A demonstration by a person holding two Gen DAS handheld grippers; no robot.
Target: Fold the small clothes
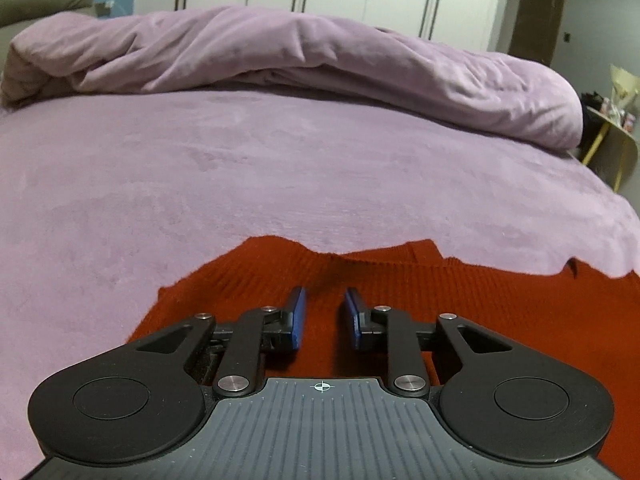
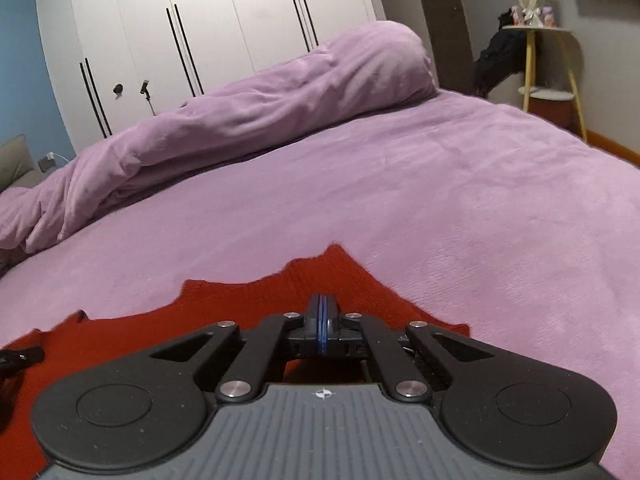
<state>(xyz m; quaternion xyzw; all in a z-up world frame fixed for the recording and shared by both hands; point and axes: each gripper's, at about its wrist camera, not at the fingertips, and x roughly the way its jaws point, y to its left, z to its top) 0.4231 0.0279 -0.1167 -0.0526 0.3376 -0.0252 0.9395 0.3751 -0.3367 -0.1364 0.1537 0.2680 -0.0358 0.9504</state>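
A dark red ribbed knit garment (image 1: pixel 460 300) lies on the purple bed sheet (image 1: pixel 280 168). In the left wrist view my left gripper (image 1: pixel 324 300) is open, its blue pads (image 1: pixel 298 312) apart, low over the red knit with nothing between them. In the right wrist view the same red garment (image 2: pixel 248 304) lies under my right gripper (image 2: pixel 322 306), whose blue pads are pressed together. Whether cloth is pinched between them does not show. A black part of the left gripper (image 2: pixel 20 356) shows at the left edge.
A rolled purple duvet (image 1: pixel 300 56) lies across the far side of the bed (image 2: pixel 248 120). White wardrobe doors (image 2: pixel 200 20) stand behind it. A small yellow-legged side table (image 2: pixel 536 52) with items stands at the bed's right. The bed's right edge (image 1: pixel 624 216) drops off.
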